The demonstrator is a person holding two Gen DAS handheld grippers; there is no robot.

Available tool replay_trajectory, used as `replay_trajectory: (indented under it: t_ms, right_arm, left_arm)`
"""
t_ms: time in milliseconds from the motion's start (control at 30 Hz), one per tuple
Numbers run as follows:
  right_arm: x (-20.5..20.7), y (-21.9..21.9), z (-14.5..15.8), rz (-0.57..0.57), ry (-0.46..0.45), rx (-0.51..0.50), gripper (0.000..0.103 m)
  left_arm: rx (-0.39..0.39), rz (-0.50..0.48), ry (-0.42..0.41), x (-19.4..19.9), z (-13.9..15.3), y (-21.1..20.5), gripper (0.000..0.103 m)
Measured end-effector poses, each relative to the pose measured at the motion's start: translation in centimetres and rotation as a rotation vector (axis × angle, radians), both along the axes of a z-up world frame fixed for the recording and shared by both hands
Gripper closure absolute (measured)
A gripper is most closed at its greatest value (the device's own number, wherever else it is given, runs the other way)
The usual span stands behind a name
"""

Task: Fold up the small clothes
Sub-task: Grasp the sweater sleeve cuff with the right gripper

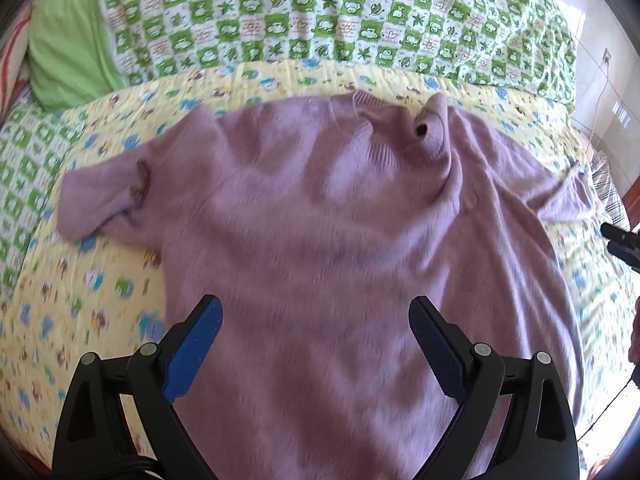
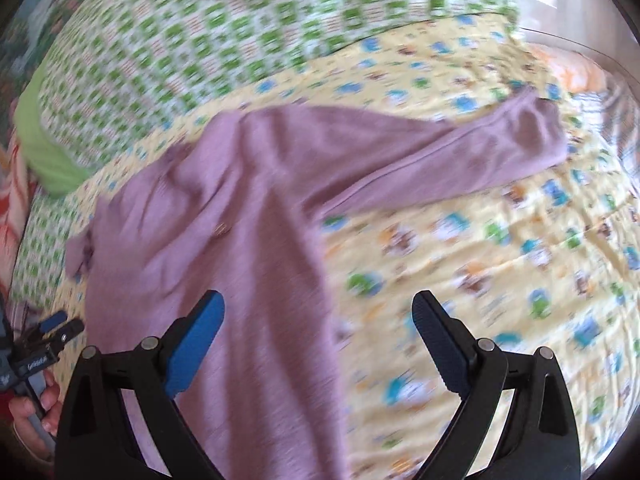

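Yellow quilt, purple sweater flat, neck pointing away, sleeves sideways

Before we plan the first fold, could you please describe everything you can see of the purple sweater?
The purple sweater is a soft, fuzzy-looking mauve knit with a ribbed high collar and two sleeves. It lies unfolded and roughly flat, slightly rumpled, on the yellow cartoon-print quilt, collar toward the green checked blanket. One sleeve stretches straight out; the other sleeve looks shorter and bunched. Both the left gripper and right gripper are open above it, holding nothing.
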State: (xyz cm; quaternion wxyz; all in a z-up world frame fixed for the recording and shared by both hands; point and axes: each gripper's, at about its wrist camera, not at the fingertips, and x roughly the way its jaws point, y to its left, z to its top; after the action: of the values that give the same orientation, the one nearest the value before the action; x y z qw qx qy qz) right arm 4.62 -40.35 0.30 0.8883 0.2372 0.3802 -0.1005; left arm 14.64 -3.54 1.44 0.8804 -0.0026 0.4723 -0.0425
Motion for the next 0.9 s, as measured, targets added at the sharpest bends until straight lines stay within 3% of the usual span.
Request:
replay_trajectory:
  t_ms: [167, 300, 567, 700, 767, 833, 900]
  right_arm:
    - [2.7, -7.6, -0.1, -0.171, 0.028, 0.039, 0.008]
    - [5.1, -12.5, 0.1, -0.278, 0.057, 0.008, 0.008]
    - [10.6, -20.5, -1.6, -0.404, 0.147, -0.026, 0.013]
    - [12.5, -23.5, -4.2, -0.445, 0.225, -0.018, 0.03]
    - [12.5, -23.9, -4.6, -0.442, 0.22, -0.041, 0.033]
    - [12.7, -24.0, -4.7, -0.424, 0.21, -0.079, 0.044]
    - [12.5, -24.0, -4.4, -0.405, 0.184, -0.065, 0.09]
  left_arm:
    - [0.01, -0.012, -0.01, 5.0, 0.3, -1.5, 0.008]
    - [0.007, -0.008, 0.005, 9.0, 0.1, -2.3, 0.008]
    - [-0.034, 0.032, 0.041, 15.9, -1.4, -3.1, 0.008]
    - [-0.046, 0.04, 0.055, 17.8, -2.3, -3.3, 0.008]
    - [-0.044, 0.041, 0.069, 18.3, -3.2, -3.4, 0.008]
    - [-0.041, 0.046, 0.087, 18.5, -4.1, -3.5, 0.008]
    - [-0.05, 0.053, 0.111, 18.3, -5.0, -3.5, 0.008]
